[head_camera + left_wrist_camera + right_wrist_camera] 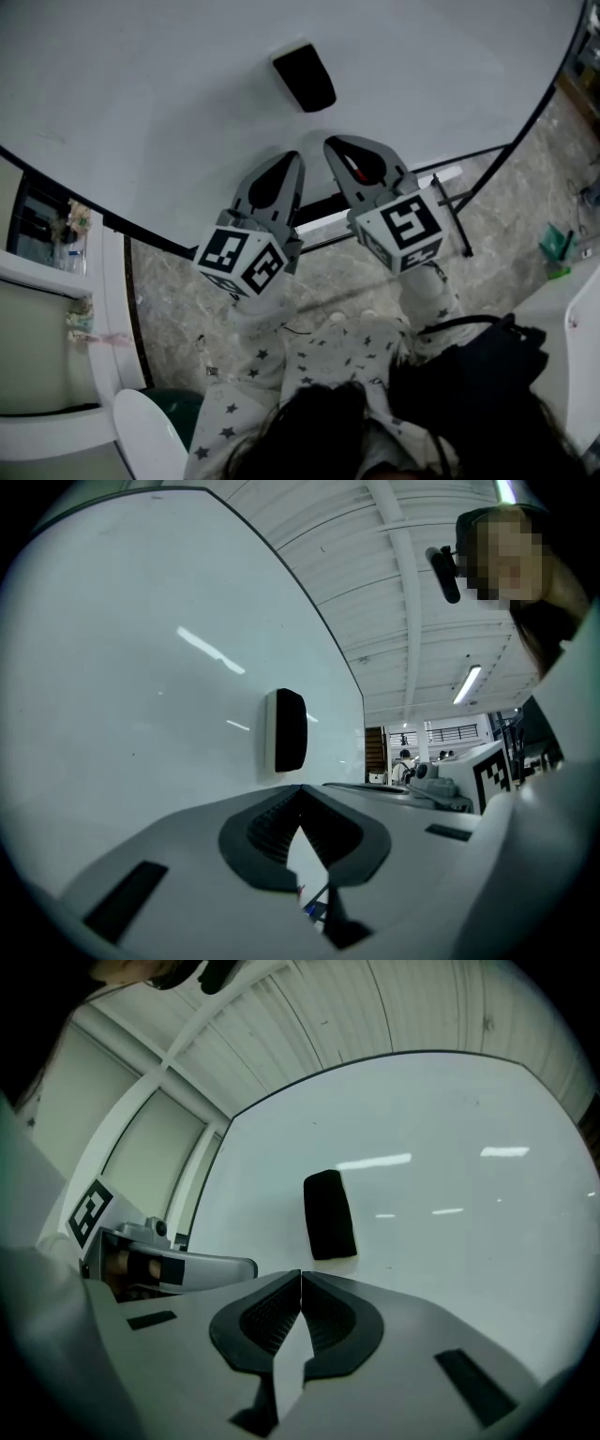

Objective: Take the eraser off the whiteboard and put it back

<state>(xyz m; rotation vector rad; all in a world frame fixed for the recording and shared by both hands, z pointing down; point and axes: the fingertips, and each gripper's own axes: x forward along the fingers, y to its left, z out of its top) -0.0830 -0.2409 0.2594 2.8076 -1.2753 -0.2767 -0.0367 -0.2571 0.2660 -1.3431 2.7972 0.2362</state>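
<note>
While the black eraser (pixel 304 77) sits on the whiteboard (pixel 141 89) just beyond your tips, your left gripper (pixel 292 163) and right gripper (pixel 336 147) both have their jaws pressed together on nothing. The eraser looks light and firm, probably magnetic, so spread one pair and pinch its long sides.
</note>
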